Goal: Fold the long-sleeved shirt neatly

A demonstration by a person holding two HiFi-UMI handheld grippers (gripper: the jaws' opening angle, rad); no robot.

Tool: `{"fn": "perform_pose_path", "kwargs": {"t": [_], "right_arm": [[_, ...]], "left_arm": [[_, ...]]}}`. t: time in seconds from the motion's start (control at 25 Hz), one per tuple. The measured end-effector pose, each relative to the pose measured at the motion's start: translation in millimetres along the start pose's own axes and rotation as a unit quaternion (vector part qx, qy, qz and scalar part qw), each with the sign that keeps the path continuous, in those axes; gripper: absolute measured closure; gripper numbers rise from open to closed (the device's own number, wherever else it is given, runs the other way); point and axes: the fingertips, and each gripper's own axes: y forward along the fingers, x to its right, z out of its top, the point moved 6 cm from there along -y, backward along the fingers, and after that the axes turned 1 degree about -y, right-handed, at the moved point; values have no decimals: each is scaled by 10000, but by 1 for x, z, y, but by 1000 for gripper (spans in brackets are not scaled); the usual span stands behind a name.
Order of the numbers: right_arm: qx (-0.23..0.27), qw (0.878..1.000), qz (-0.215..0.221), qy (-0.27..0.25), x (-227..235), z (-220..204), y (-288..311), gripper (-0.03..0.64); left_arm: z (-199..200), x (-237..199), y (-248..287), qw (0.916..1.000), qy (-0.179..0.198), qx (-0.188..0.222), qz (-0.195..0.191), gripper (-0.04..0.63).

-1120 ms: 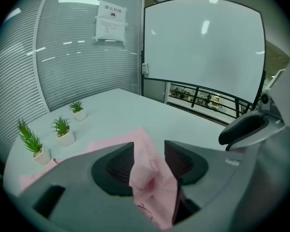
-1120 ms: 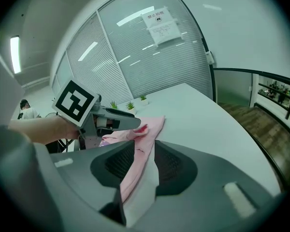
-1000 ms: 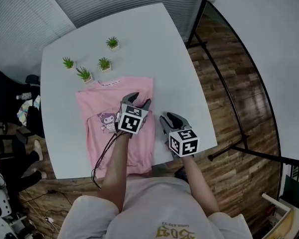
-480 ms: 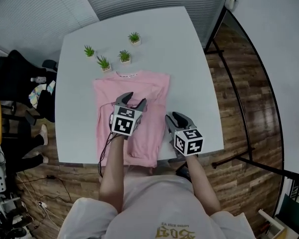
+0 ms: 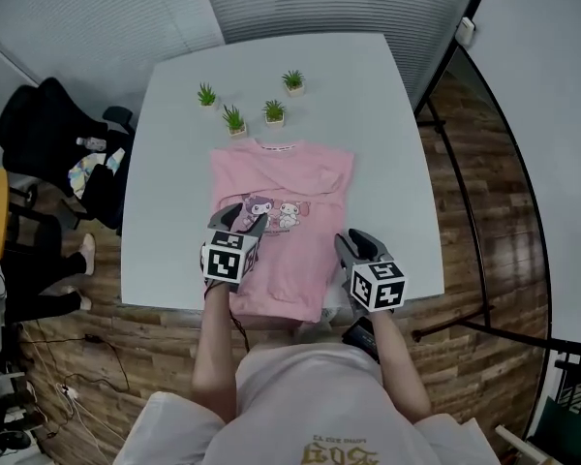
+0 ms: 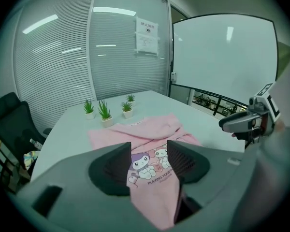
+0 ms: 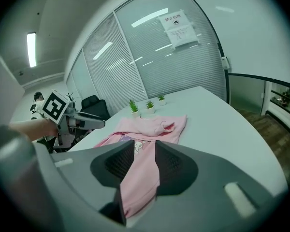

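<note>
head view, seen from above: a pink long-sleeved shirt with a cartoon print [image 5: 290, 177] lies flat on the pale grey rectangular surface [image 5: 174, 163], collar toward the far side and hem reaching the near edge. a fold of pink cloth lies across its far right part, below the collar. the cartoon print [image 5: 273, 211] faces up at the middle of the chest. four small potted green plants [image 5: 233, 120] stand in a loose row just beyond the collar, apart from the cloth.

the left claw [image 5: 242, 219] hangs over the near left part of the shirt, just left of the print. in the left gripper view its jaws stand apart, with the print showing through the gap and no cloth pinched between the pads. the right claw [image 5: 356, 243] sits at the near right edge of the shirt, close to the near edge of the surface. in the right gripper view its jaws are likewise apart, with the length of the shirt visible between them and nothing gripped.

a black office chair [image 5: 48, 114] stands to the left of the surface, and brown wooden floor [image 5: 474, 211] lies to the right
</note>
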Motion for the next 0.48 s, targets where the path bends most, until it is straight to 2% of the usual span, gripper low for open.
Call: {"fn": "perform_pose_path", "kwargs": {"t": [0.48], "right_arm": [[-175,9992,-349,97,-61,-53,-17,477]], "left_arm": [[-82,-30,-61,9996,-116,-195,-175,362]]}}
